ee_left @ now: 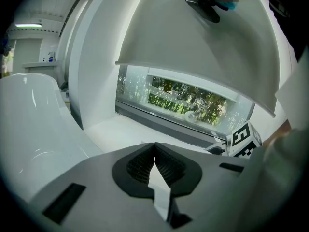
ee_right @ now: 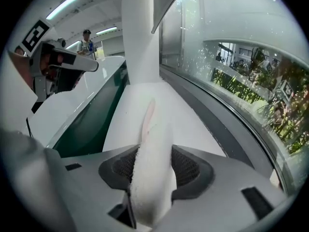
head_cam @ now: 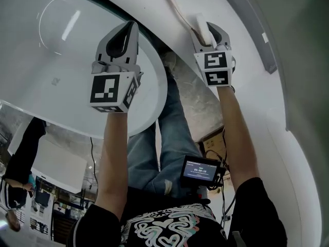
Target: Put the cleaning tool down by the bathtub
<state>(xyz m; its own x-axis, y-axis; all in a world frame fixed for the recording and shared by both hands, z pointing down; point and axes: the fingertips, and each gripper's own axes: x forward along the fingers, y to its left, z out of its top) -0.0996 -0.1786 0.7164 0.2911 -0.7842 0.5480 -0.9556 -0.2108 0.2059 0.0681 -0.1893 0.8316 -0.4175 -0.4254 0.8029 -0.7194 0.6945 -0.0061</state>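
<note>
Mid-carry, with the set-down not yet made: clamped in the right gripper (head_cam: pixel 208 35) is the white, sponge-like cleaning tool (ee_right: pixel 147 149), held over the white ledge (ee_right: pixel 193 124) beside the bathtub (head_cam: pixel 56 45). Left gripper (ee_left: pixel 154 151) pinched together on nothing, near the tub rim. Next, likely: lower onto the ledge, then release; nothing seen inside the bathtub.

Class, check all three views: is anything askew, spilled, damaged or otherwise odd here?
Nothing stands out. The right tongs grip the white cleaning tool cleanly, the left tongs are shut and empty, and the bathtub shows no spill or damage.
</note>
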